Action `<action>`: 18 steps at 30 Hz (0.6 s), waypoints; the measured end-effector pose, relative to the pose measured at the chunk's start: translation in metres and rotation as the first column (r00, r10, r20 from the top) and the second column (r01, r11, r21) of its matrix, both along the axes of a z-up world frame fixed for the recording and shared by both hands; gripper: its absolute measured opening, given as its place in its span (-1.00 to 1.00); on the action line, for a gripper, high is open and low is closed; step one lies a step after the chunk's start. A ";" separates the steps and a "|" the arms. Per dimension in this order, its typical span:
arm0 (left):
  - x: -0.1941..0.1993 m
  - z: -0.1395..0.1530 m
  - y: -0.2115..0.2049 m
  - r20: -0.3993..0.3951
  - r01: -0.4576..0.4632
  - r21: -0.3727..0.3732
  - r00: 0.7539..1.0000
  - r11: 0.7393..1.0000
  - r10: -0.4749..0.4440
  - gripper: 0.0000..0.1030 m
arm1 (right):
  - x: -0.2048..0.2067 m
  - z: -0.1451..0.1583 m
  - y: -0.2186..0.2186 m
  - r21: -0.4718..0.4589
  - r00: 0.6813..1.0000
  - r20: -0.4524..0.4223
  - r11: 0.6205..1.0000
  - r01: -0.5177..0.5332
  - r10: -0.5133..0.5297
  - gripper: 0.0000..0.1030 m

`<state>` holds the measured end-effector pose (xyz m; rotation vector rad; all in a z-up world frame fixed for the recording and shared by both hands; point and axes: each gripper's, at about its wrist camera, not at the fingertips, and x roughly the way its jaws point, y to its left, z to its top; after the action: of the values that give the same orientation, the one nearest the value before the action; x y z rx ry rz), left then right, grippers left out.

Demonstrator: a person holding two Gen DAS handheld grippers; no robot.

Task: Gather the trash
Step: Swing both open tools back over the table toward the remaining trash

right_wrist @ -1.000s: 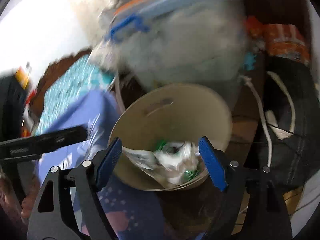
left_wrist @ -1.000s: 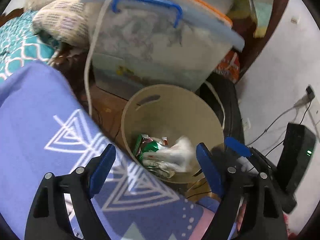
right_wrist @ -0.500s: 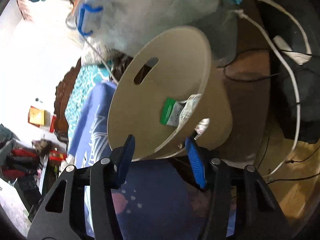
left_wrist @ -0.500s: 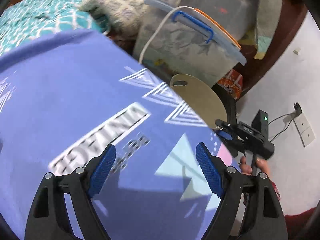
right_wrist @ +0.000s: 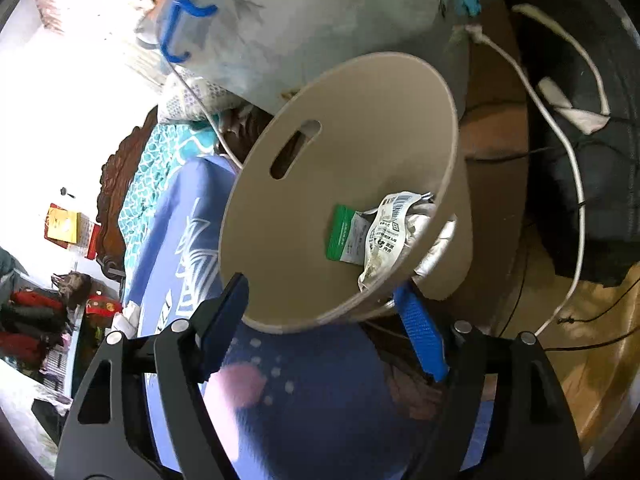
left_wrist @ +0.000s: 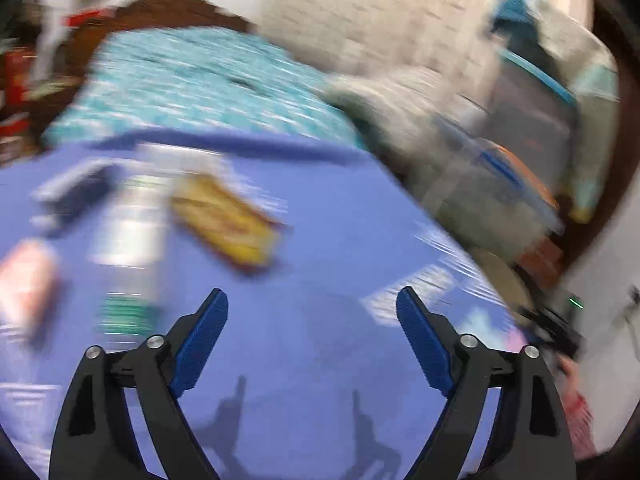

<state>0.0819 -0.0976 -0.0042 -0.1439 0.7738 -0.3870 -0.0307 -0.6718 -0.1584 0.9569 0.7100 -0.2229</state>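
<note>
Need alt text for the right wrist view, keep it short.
Tilted beige round wastebasket holding crumpled wrappers, seen between the open right gripper fingers. It sits beside a blue patterned bedsheet, with a clear plastic storage bin behind.

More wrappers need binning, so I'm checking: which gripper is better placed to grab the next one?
Left, probably. The left gripper is open and empty above the purple cloth, facing a yellow wrapper. The right gripper sits at the bin rim.
</note>
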 end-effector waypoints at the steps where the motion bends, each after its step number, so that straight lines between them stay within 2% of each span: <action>1: 0.002 0.001 0.015 0.008 -0.053 0.027 0.999 0.998 0.053 0.61 | -0.001 0.002 0.004 -0.029 1.000 -0.007 1.000 -0.002 0.002 0.48; 4: 0.014 -0.003 0.040 0.010 -0.161 0.110 0.987 0.981 0.160 0.61 | 0.002 0.005 0.013 -0.074 1.000 -0.027 0.997 -0.007 0.005 0.46; 6: 0.024 -0.008 0.045 -0.004 -0.202 0.162 0.979 0.966 0.205 0.61 | 0.010 0.002 0.016 -0.080 0.998 -0.056 0.996 -0.024 0.020 0.28; 8: 0.028 -0.010 0.051 -0.017 -0.204 0.147 0.978 0.968 0.209 0.61 | 0.016 -0.013 0.012 0.022 0.997 -0.066 0.999 -0.027 0.028 0.00; 10: 0.026 -0.011 0.056 -0.017 -0.193 0.104 0.981 0.976 0.196 0.61 | 0.012 -0.028 0.001 0.122 0.999 -0.043 0.993 -0.010 0.015 -0.14; 12: 0.024 -0.013 0.055 -0.017 -0.185 0.095 0.982 0.978 0.188 0.61 | 0.011 -0.039 -0.007 0.180 1.000 -0.029 0.984 0.004 0.001 -0.22; 16: 0.022 -0.017 0.040 -0.024 -0.156 0.112 0.987 0.981 0.160 0.61 | 0.026 -0.039 -0.020 0.171 1.000 0.003 0.985 -0.010 0.010 -0.25; 18: 0.020 -0.016 0.029 -0.023 -0.142 0.123 0.989 0.982 0.146 0.61 | 0.044 -0.038 -0.024 0.168 0.998 0.018 0.983 -0.067 0.065 -0.25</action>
<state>0.1022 -0.0684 -0.0205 -0.0919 0.8106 -0.2001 0.0131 -0.6963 -0.1962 1.0931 0.7569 -0.0990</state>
